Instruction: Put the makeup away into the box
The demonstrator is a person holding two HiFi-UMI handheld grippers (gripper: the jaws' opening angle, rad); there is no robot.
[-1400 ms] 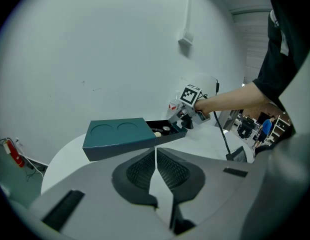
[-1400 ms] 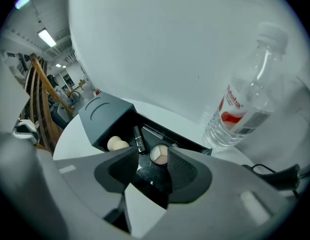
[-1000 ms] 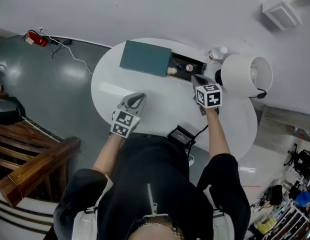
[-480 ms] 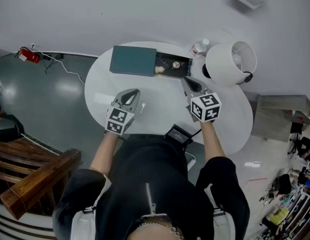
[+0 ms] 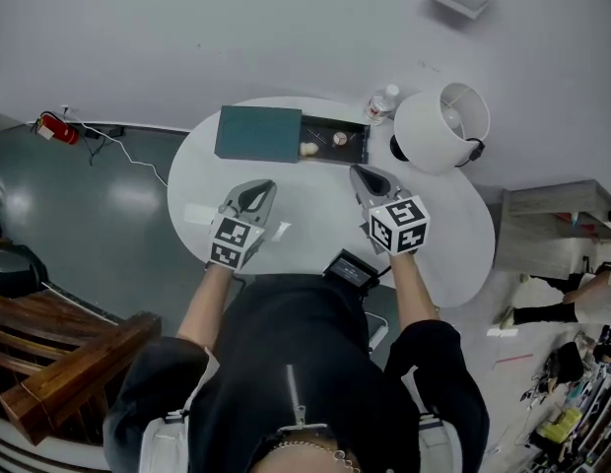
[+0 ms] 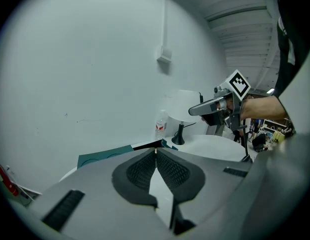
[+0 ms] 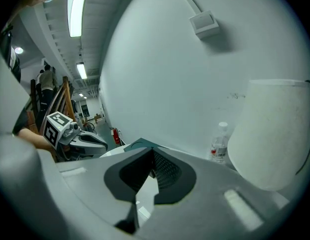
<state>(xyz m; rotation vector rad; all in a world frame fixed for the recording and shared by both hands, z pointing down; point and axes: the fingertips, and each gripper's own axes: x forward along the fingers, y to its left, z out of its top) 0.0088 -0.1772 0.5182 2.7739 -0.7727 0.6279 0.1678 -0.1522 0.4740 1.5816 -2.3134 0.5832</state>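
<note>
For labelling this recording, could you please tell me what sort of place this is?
Probably a workshop or lab space: glossy grey floor, a fire extinguisher beside the wall, strip ceiling lights.

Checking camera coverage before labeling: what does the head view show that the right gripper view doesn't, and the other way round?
Head view only: the open end of the teal box with makeup items inside, and a black device at the table's near edge.
Right gripper view only: the right gripper shut with nothing between its jaws, and the ceiling lights.
Both: the box's teal top, the white lamp, the water bottle and the left gripper.
</note>
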